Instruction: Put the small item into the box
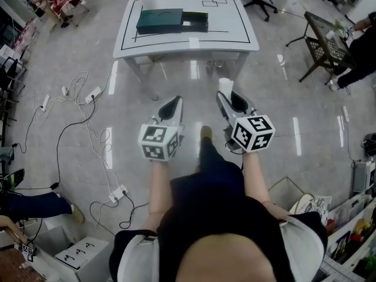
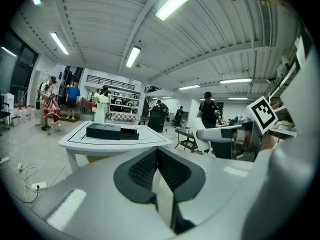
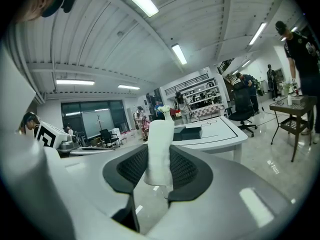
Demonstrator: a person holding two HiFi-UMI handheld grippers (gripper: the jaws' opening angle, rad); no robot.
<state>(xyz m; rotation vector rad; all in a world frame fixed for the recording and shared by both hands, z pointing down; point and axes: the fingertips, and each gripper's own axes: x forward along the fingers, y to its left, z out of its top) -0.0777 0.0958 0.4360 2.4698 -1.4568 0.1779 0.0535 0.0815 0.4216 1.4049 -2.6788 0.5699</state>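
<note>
Carry step: right hand-held gripper [image 1: 227, 98] clamps white item [image 1: 225, 86], left hand-held gripper [image 1: 174, 104] clenched empty; next needs closing on the tabletop [image 1: 235, 37], then lining up over the box [image 1: 158, 21].

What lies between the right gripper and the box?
Head view: only bare floor and the white table's near edge separate the right gripper, shut on the white item, from the box.

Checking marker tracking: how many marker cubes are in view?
2. One cube rides on the left tool, the other cube on the right tool, side by side in the head view. None seems hidden.
</note>
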